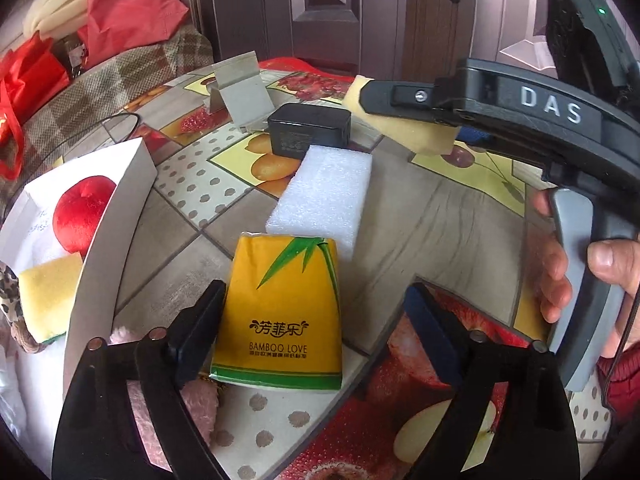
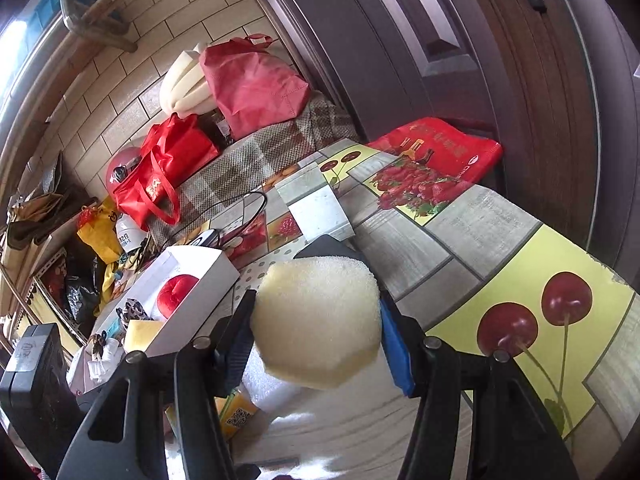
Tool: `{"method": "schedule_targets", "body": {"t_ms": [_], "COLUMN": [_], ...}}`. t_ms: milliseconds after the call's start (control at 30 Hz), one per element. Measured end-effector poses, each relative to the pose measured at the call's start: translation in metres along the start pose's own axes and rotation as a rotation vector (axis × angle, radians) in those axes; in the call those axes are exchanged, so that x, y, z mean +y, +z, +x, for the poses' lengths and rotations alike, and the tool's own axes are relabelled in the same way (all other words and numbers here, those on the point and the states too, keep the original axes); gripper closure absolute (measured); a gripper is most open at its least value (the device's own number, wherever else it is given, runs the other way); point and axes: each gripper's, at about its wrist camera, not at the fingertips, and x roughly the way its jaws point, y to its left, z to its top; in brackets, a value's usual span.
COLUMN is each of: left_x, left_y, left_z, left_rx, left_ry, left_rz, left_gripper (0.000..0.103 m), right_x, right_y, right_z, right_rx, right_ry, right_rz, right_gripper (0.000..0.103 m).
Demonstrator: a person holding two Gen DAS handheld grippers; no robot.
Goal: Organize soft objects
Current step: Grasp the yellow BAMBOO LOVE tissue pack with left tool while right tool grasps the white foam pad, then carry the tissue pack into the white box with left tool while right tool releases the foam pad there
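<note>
My left gripper is open around a yellow tissue pack lying on the table; its fingers stand on either side without squeezing it. A white foam block lies just beyond the pack. My right gripper is shut on a pale yellow sponge and holds it above the table; it also shows in the left wrist view. A white box at the left holds a red plush apple and a yellow sponge; the box also shows in the right wrist view.
A black power adapter and a grey metal stand sit behind the foam. A pink fluffy item lies under my left finger. Red bags sit on a checked seat left of the table. A door stands behind.
</note>
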Motion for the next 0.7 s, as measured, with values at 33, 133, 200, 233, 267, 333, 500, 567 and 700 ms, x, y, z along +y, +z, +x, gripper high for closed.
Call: {"method": "schedule_targets", "body": {"t_ms": [33, 133, 200, 233, 267, 333, 500, 567, 700], "left_x": [0.003, 0.005, 0.000, -0.002, -0.004, -0.006, -0.007, -0.003, 0.008], "left_y": [0.001, -0.001, -0.003, -0.005, -0.007, -0.012, -0.035, -0.043, -0.053], "left_z": [0.002, 0.000, -0.007, -0.012, -0.018, -0.034, -0.081, -0.094, -0.110], "left_rx": [0.008, 0.000, -0.028, -0.052, -0.077, -0.145, -0.342, -0.398, -0.465], "left_ry": [0.017, 0.012, 0.017, 0.030, 0.040, 0.052, 0.151, 0.178, 0.221], "left_rz": [-0.011, -0.020, 0.001, 0.009, 0.008, -0.010, -0.039, -0.062, -0.111], "left_gripper": [0.043, 0.055, 0.055, 0.055, 0.055, 0.055, 0.055, 0.055, 0.055], "right_x": [0.000, -0.001, -0.001, -0.001, -0.001, 0.000, 0.012, 0.021, 0.042], "right_y": [0.000, 0.000, 0.000, 0.000, 0.000, 0.000, -0.002, -0.005, -0.014], "right_z": [0.000, 0.000, 0.001, 0.000, 0.000, -0.003, -0.018, -0.022, -0.026], "right_rx": [-0.001, 0.001, 0.002, 0.000, -0.005, -0.024, -0.107, -0.124, -0.149], "right_ry": [-0.001, 0.000, 0.001, 0.001, 0.003, 0.008, 0.031, 0.048, 0.062], "right_rz": [0.000, 0.010, 0.010, 0.008, 0.004, -0.004, -0.054, -0.081, -0.160], "right_gripper": [0.045, 0.045, 0.045, 0.045, 0.045, 0.045, 0.045, 0.045, 0.045]}}
